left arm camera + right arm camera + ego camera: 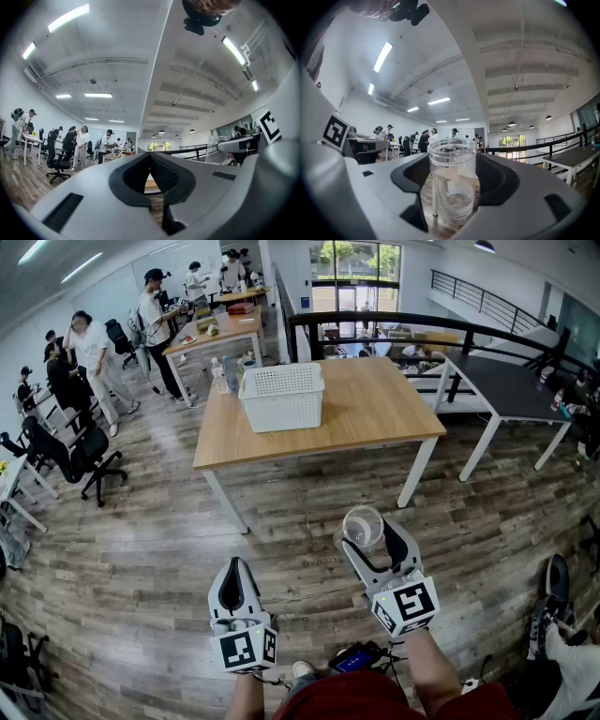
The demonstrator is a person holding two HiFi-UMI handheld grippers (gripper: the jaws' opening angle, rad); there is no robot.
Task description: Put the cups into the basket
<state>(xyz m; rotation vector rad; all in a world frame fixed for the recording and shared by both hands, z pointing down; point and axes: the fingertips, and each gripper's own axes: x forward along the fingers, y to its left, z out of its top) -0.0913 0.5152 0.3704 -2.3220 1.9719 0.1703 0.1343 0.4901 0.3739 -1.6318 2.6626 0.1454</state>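
Cup (363,524) clamped in the right claw (373,538), above the floor (141,559).
Clear and upright, it sits squeezed between the jaws; the left claw (234,568) alongside is closed on nothing; the white basket (281,411) stands on the desk (375,413), well ahead of both claws.

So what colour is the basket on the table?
The basket is white; head view shows it best.

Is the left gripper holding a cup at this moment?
No, the left gripper has its jaws closed together, with nothing between them.
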